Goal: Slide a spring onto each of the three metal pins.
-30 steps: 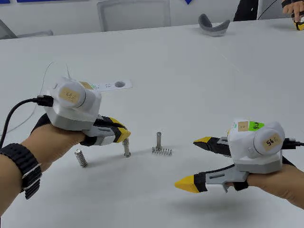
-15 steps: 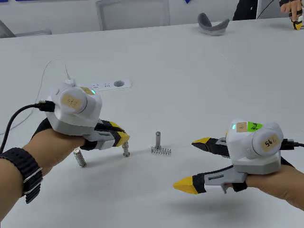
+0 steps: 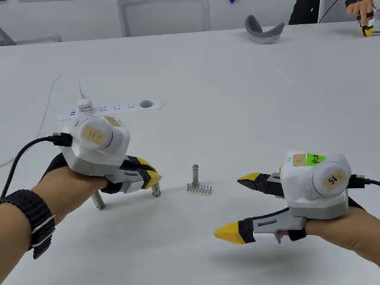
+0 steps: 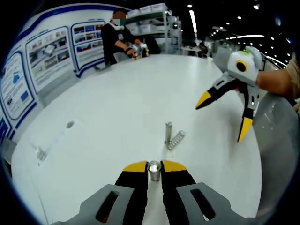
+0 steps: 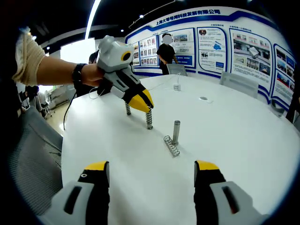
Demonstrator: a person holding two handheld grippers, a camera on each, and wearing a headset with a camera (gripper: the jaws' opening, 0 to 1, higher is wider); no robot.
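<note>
We find the bare pin (image 3: 195,174) upright at frame centre on the counter (image 3: 237,101), with the loose spring (image 3: 200,189) lying at its base. Just left, the left gripper (image 3: 153,176) jaws clamp the top of a sprung pin (image 3: 156,190). Lower right, the right gripper (image 3: 236,205) jaws stand wide open.

Bright overhead light, soft shadows, fisheye edges warped, possibly blurred

What stands around my white table (image 3: 249,101)
A white power strip (image 3: 116,108) lies on my left side; a grey curved thing (image 3: 264,31) rests near the far edge, a chair (image 3: 163,15) behind.
</note>
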